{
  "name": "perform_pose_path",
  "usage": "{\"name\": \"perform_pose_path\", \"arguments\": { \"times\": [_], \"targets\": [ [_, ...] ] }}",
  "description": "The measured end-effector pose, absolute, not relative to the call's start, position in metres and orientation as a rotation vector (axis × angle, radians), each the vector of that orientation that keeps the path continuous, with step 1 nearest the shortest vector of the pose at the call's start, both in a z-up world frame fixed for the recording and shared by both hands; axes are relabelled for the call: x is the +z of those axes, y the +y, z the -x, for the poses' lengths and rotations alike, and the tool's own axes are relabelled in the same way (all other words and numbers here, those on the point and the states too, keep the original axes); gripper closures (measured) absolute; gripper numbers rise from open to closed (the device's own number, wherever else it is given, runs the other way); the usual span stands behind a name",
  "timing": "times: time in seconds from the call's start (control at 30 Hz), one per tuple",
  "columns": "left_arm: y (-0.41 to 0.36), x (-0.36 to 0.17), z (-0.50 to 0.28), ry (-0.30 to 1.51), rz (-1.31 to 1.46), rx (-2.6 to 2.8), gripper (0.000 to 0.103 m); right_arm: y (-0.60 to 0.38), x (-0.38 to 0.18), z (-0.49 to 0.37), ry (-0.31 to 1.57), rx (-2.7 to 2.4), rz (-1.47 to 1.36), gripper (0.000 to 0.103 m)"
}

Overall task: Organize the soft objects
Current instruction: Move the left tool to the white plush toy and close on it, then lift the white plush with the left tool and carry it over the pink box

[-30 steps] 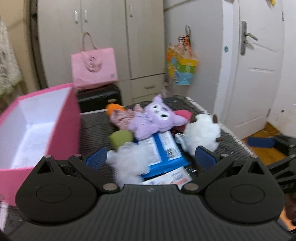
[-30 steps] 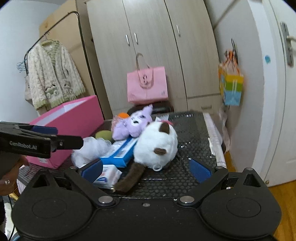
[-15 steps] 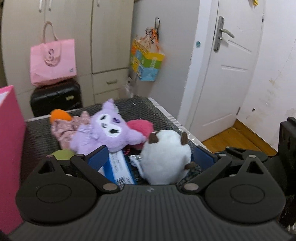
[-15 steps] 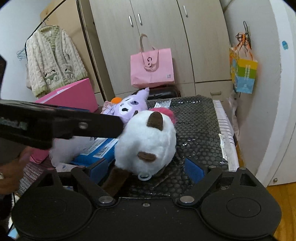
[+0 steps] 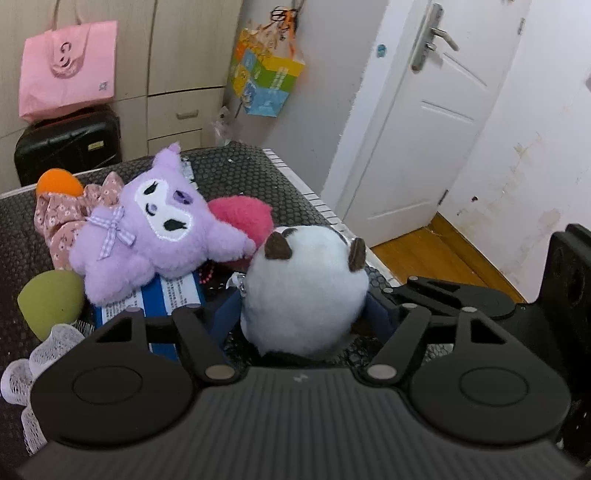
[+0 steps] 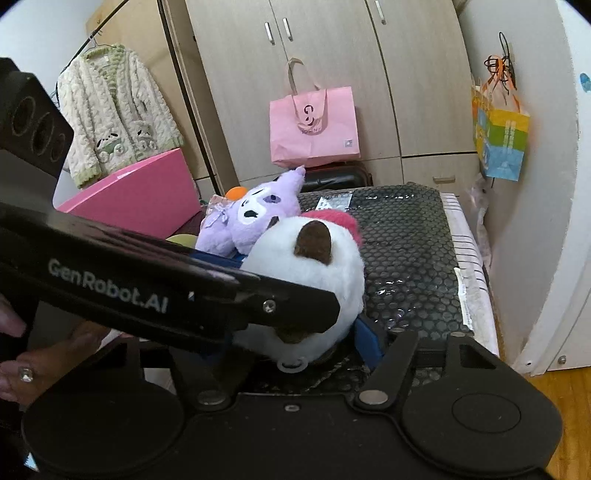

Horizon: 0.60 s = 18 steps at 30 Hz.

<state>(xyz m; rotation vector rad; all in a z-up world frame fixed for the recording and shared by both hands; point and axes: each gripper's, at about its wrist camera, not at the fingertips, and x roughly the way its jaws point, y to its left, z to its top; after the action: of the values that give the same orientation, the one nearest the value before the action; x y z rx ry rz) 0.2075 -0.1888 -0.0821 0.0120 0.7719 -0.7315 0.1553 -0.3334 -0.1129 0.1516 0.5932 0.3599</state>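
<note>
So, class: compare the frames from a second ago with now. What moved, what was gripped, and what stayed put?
Both grippers advanced on the white plush. The left gripper swung right from the pink box and closed on it; the right gripper also narrowed around it. The purple plush and blue packet stayed in place.

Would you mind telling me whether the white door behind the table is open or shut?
Shut. The white door sits flush in its frame in the left wrist view, with no gap along its edges and its handle level.

Black honeycomb-mat table under plush toys
</note>
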Motion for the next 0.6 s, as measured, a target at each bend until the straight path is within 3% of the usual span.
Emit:
{"name": "perform_pose_path", "arguments": {
  "times": [0.6],
  "targets": [
    [-0.176,-0.037,-0.165,0.752,-0.005,-0.816,0.033,-0.317,-0.056,-0.109,0.576,0.289,-0.062,0.033]
  ]
}}
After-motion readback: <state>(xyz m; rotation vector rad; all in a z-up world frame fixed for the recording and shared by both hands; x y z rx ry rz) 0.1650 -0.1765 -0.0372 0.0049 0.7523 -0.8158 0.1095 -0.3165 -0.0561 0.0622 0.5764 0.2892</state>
